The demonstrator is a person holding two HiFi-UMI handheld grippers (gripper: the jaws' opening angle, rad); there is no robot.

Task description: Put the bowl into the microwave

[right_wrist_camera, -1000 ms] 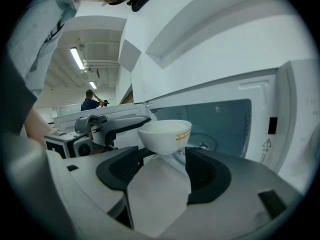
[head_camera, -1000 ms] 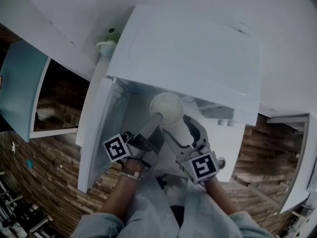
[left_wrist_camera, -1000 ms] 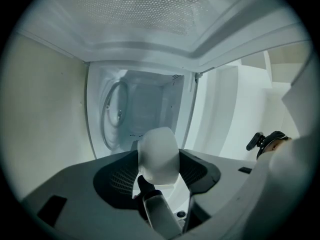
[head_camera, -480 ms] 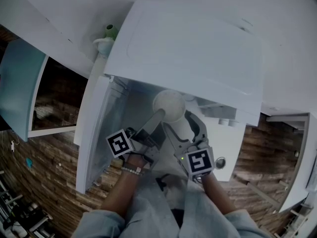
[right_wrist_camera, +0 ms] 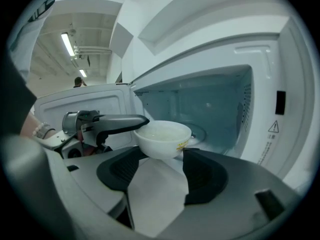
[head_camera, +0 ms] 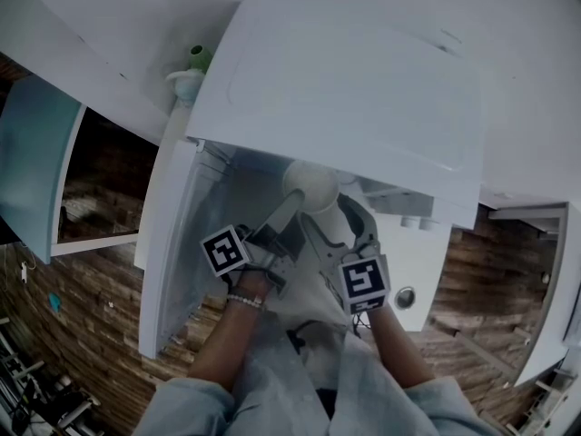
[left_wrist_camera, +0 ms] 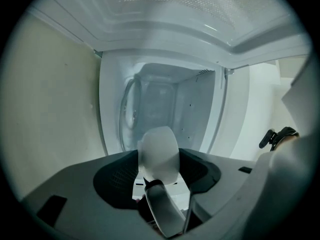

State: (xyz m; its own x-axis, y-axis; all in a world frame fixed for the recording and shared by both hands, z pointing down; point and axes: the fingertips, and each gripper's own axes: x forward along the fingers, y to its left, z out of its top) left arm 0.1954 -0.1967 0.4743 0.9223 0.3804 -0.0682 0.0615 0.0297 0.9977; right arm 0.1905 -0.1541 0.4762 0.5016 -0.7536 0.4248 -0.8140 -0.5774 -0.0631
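The left gripper [left_wrist_camera: 160, 173] is pinching the rim of the white bowl [right_wrist_camera: 162, 138] between narrowed jaws. The bowl is hanging in the air right at the mouth of the open microwave [head_camera: 345, 89], not yet over the glass turntable [right_wrist_camera: 200, 131]. The right gripper [right_wrist_camera: 160, 166] is waiting with its jaws wide and the bowl just ahead of them; whether they are touching its underside I cannot quite tell.

To my eye the grip is looking like the weak spot. One pinch on one side of the rim is carrying the whole bowl, so it could be tipping or sliding out as it is going in. The far rim could also be clipping the cavity's edge, or the left gripper knocking the open door [head_camera: 172, 234].

The right gripper view is showing the bowl sitting level with the cavity floor beyond. The left gripper view is giving it edge-on only, and the head view is hiding the cavity under the microwave's top
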